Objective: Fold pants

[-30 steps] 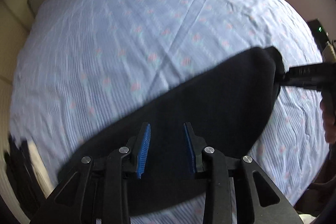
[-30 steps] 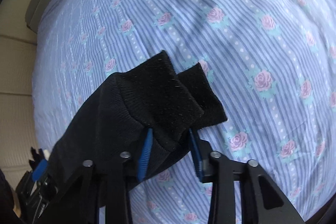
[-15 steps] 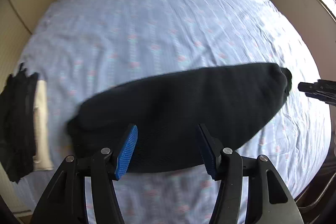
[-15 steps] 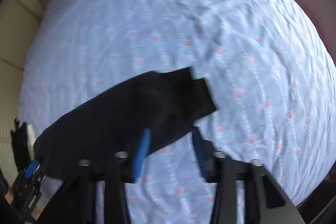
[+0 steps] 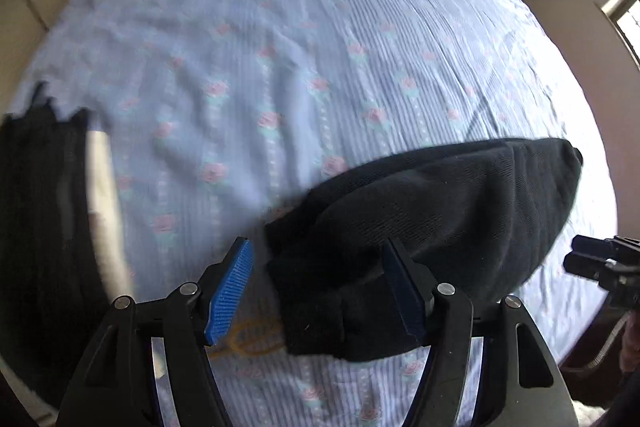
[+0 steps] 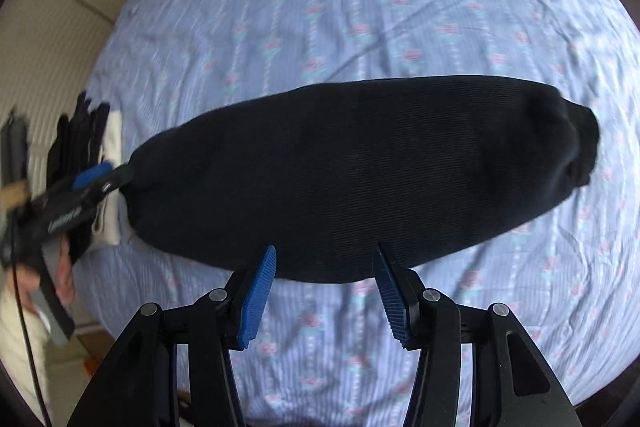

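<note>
The black pants (image 6: 352,179) lie folded lengthwise as one long dark band across the flowered bed sheet (image 6: 360,7). My right gripper (image 6: 324,291) is open and empty, just short of the band's near edge. My left gripper (image 5: 320,287) is open, its jaws standing to either side of the band's left end (image 5: 320,299) without closing on it. In the right wrist view the left gripper (image 6: 92,179) shows at the band's left end. In the left wrist view the right gripper (image 5: 600,263) shows at the right, off the pants.
A stack of dark and cream folded clothes (image 5: 52,219) lies at the bed's left edge, also in the right wrist view (image 6: 92,147). A beige padded wall (image 6: 52,39) borders the bed on the left. The bed's near edge lies just below both grippers.
Both grippers have opened wide and drawn back from the pants. The right gripper let go of the cuff end. The left gripper has come down close to the band's left end.
</note>
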{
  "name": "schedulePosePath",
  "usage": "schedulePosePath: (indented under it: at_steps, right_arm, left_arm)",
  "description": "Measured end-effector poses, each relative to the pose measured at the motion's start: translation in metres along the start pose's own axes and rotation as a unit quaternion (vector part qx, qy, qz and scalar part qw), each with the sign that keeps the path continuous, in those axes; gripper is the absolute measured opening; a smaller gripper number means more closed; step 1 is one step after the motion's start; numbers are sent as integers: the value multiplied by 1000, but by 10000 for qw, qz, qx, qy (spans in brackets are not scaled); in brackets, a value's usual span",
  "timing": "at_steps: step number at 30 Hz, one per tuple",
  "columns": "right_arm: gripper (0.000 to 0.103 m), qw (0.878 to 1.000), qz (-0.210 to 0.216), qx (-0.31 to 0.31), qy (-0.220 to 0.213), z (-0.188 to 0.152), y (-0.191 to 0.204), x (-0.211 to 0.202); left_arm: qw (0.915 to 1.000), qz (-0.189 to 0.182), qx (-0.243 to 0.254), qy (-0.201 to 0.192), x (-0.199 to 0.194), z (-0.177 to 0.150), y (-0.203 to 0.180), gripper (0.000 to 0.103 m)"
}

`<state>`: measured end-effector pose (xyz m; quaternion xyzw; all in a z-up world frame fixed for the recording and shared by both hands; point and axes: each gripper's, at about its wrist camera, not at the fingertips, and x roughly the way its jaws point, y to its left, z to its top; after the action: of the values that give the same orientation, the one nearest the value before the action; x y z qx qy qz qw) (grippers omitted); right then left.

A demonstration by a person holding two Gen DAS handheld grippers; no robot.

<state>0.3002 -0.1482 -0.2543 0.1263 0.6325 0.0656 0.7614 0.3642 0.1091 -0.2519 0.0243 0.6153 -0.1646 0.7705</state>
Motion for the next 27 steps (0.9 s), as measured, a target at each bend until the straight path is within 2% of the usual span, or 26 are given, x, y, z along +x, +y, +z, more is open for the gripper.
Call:
schedulePosePath:
  at_steps: [3,4,5,6,8,10,15,16,18,23,27]
  right_arm:
    - [52,10000,-17,-5,79,-4,5,7]
    - [52,9999,-24,31,110,-6,1,4]
    - [52,9999,-42,74,131,-6,-1,6]
    - [52,9998,-71,119,145,-5,-4,7]
    - [52,9995,-160,233,152,-6,-12,7]
    - [52,9990,-187,376,154,-7,-21,2]
    - [52,9973,-203,698,43,-10,-43,-13]
    - [52,9971,-212,729,8,-10,-45,-16]
    - [52,9969,-237,751,-71,-8,-47,-20]
    - [52,9958,-587,632,-290,-2,-48,-28]
    - [52,9948,-750,613,-301,-3,-52,-25]
  left_arm:
    - [9993,-60,225,302,22,3,-7,65]
    - [9987,4,359,356,28,3,-13,56]
    - [9983,76,455,358,31,2,-16,35]
    - [9974,166,576,392,34,1,-22,27]
    - [9958,286,809,318,29,-1,-34,20]
    - [9933,399,1086,49,14,-3,-45,19]
    - [9967,183,678,-406,-13,16,-37,18]
    - [9962,308,705,-418,-11,20,-39,18]
    - [9944,580,817,-327,1,27,-44,18]
    - [9924,1060,617,64,39,31,-36,19]
    - [9836,1652,709,130,60,36,-49,23]
